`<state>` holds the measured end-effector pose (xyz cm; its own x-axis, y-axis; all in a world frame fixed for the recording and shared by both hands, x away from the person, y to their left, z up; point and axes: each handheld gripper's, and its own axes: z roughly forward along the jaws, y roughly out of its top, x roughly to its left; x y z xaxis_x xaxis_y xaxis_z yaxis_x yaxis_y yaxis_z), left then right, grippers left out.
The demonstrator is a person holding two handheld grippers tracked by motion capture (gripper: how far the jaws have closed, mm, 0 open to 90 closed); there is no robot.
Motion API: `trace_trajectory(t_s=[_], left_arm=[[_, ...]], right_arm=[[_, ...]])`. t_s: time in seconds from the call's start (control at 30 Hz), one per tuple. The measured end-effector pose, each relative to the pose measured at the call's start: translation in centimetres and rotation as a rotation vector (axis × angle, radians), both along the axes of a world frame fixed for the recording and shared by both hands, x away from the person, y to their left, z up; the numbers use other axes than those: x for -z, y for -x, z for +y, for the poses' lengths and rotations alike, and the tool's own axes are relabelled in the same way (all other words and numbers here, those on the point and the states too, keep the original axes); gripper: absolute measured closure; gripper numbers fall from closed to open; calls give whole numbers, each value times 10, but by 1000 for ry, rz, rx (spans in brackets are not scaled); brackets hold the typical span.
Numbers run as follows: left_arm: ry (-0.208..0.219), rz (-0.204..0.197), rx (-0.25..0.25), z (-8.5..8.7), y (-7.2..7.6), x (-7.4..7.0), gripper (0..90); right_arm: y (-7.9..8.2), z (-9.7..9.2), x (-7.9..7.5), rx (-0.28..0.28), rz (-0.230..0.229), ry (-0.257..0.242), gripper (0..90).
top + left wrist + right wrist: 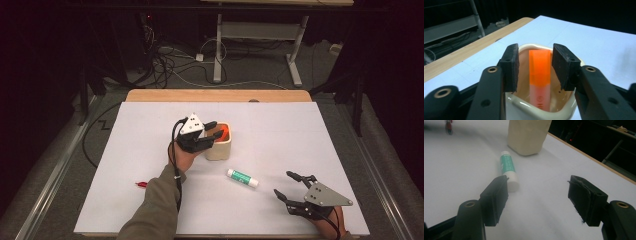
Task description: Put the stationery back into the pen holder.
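Left gripper (210,131): held over the cream cup (218,148) near the middle of the white table (150,150), its jaws pointing at the cup's mouth.
Left jaws: apart, one pad on each side of the orange highlighter (539,75), with a clear gap on both sides (the pads do not press on it).
Orange highlighter: stands tilted inside the cup, its orange cap uppermost and leaning towards the far rim; in the left gripper view it sits between and just beyond the two black pads.
Cup: upright, well apart from the table's edges; in the right gripper view it stands past the glue stick (508,170).
Right gripper (292,187): rests low at the near right corner of the table, in the person's hand.
Right jaws: wide apart, nothing between them.
Glue stick: lies flat on the table between the cup and the right gripper, touching neither (green label, white ends).
Red item (141,184): small, lying by the left sleeve; too small to tell what it is.
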<state>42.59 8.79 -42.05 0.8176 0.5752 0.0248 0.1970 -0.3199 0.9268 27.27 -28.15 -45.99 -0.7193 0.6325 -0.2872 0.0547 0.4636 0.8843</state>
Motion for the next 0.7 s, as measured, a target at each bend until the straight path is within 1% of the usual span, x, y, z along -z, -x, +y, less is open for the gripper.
trace_trajectory(t_s=[0.03,0.2,0.27,0.33,0.37,0.4,0.5,0.57,0.63,0.7], left_arm=[[-2,-1,2,1,1,-1,537],[-59,-21,4,5,6,-9,499],[-83,-30,7,7,10,-12,468],[-102,-35,9,10,13,-15,456],[-117,-34,10,12,14,-16,431],[-125,-34,10,13,16,-17,430],[-175,-37,15,19,20,-20,427],[-200,-36,20,22,23,-21,401],[-221,-39,23,25,26,-22,400],[-229,-40,22,27,29,-23,399]], right_arm=[[0,0,0,1,-1,0,331],[0,0,0,1,2,2,331],[0,0,0,0,0,4,331],[0,0,0,-1,-3,3,331],[0,0,0,-1,-3,2,330],[0,0,0,0,-3,2,330],[0,1,0,-1,0,5,330],[0,1,0,-2,1,6,331],[0,1,0,-1,2,5,331],[0,2,0,0,2,6,331]])
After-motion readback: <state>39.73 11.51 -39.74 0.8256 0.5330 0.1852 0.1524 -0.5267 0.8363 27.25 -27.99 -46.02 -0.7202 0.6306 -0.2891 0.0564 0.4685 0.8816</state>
